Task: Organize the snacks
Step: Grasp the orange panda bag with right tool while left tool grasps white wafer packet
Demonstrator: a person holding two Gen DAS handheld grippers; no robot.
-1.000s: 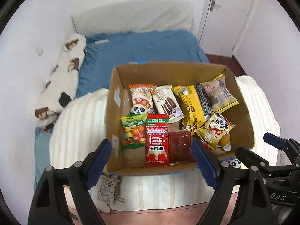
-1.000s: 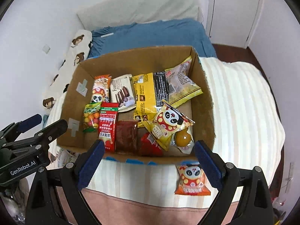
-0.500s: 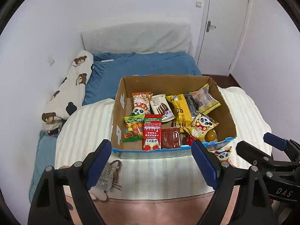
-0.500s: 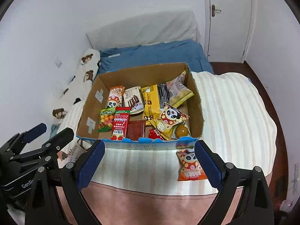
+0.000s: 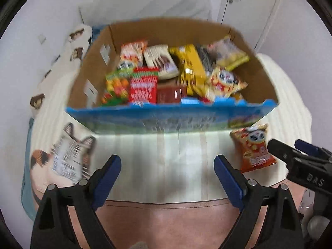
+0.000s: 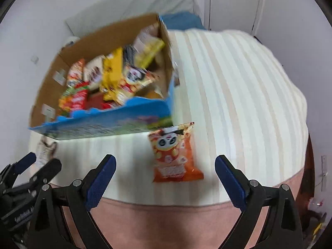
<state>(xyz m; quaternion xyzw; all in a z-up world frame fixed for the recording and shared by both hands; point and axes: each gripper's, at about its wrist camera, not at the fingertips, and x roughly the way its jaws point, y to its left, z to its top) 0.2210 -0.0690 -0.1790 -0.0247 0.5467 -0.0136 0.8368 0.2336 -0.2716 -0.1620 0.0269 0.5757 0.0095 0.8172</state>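
The snacks sit in an open cardboard box (image 5: 259, 78) on a bed with a cream striped blanket (image 6: 238, 87). Both views are blurred by motion, so most wrappers read only as colour: a red pack (image 5: 143, 88) and a green pack (image 5: 115, 85) near the front left of the box, a white pack (image 5: 160, 61) and a yellow pack (image 5: 192, 66) behind them, and a panda pack (image 5: 225, 81) toward the right. The box's front wall is printed blue (image 5: 166, 118).

Two snacks lie outside the box on the blanket. An orange panda bag (image 6: 175, 155) rests flat just in front of the box's front right corner. A white packet (image 5: 68, 157) with dark print lies near the front left corner, close to the blanket's edge.

The left gripper (image 5: 167, 166) hangs above bare blanket in front of the box; its jaws are opening and nothing is between them. The right gripper (image 6: 165, 169) has its blue pads spread wide, and the orange bag shows between them in its own view, untouched by either pad. In the left view that gripper reaches in from the right, its tip beside the orange bag.

Below the blanket runs a pink bed edge (image 6: 170, 220). Behind the box are a blue sheet (image 6: 180, 21), a bear-print pillow (image 5: 76, 43), white walls and a door (image 5: 249, 4).
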